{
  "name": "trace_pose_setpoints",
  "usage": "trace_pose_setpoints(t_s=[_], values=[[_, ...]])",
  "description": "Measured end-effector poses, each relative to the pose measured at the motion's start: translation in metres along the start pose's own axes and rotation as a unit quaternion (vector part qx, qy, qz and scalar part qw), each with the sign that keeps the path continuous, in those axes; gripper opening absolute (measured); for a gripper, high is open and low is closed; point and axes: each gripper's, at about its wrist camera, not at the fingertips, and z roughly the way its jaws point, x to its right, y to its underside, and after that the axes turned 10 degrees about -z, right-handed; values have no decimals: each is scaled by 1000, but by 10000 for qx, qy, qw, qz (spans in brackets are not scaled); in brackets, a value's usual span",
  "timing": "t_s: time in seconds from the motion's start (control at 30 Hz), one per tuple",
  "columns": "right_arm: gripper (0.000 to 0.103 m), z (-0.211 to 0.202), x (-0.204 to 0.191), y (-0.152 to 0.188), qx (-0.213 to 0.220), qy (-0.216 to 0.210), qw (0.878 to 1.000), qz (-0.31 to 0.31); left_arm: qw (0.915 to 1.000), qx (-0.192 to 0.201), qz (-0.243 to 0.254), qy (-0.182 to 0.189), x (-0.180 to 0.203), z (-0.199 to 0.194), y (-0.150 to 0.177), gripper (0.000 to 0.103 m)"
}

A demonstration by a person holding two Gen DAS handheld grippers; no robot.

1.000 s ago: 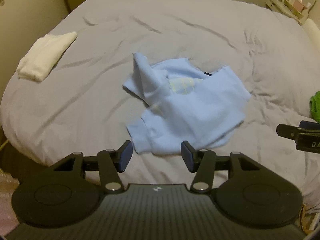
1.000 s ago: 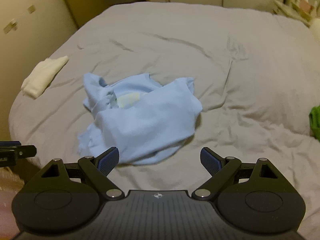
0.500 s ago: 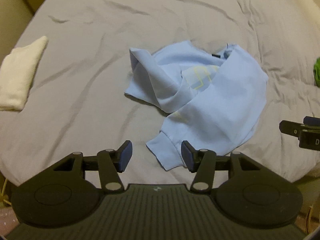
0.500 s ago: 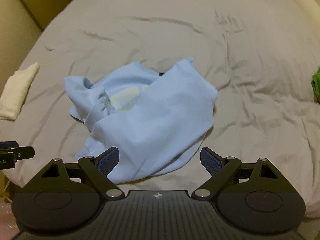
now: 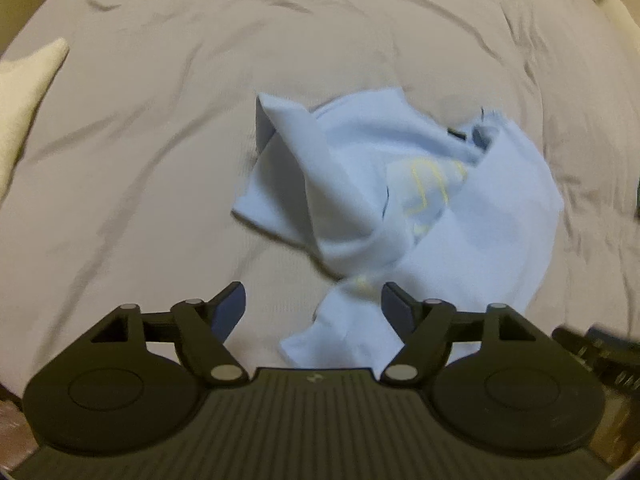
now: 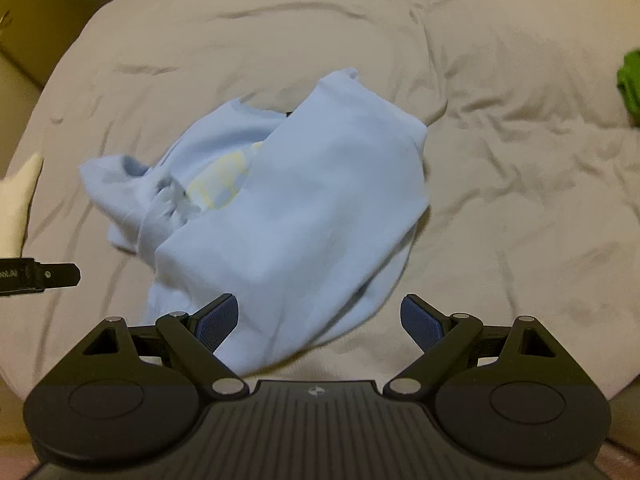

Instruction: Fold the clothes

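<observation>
Left wrist view: your left gripper (image 5: 313, 306) points down, its jaws opening, nothing pinched; the crumpled blue shirt's (image 5: 408, 200) hem lies between the tips on the grey bedspread (image 5: 160, 140).
Right wrist view: your right gripper (image 6: 320, 320) stands wide over the shirt's near edge, gripping nothing.

Both grippers have dropped nearer the sweatshirt (image 5: 400, 200); left gripper (image 5: 314, 306) jaws opening.

Cut off by frame edges: cream folded cloth (image 5: 24, 96) at left, green item (image 6: 630, 80) at right, identity unclear; yellow print (image 5: 430, 190) on light blue garment (image 6: 288, 208) partly buried in folds, illegible; garment's near hem hidden behind the gripper bodies; left-wrist view motion-blurred.
</observation>
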Motion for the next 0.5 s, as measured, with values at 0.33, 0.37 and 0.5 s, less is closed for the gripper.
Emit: trace_pose_setpoints(t_s=[0.33,0.37,0.5], values=[[90,89,48,-21,-366,-618,9896,1247,9958,-35,-910,125,-2,73,-49,46],[85,97,50,-20,-421,-732,9871,1360,9957,-98,-908,125,-2,78,-49,6],[23,104,56,-13,-452,-1030,9824,1490,9973,-206,-709,17,-5,72,-30,2]])
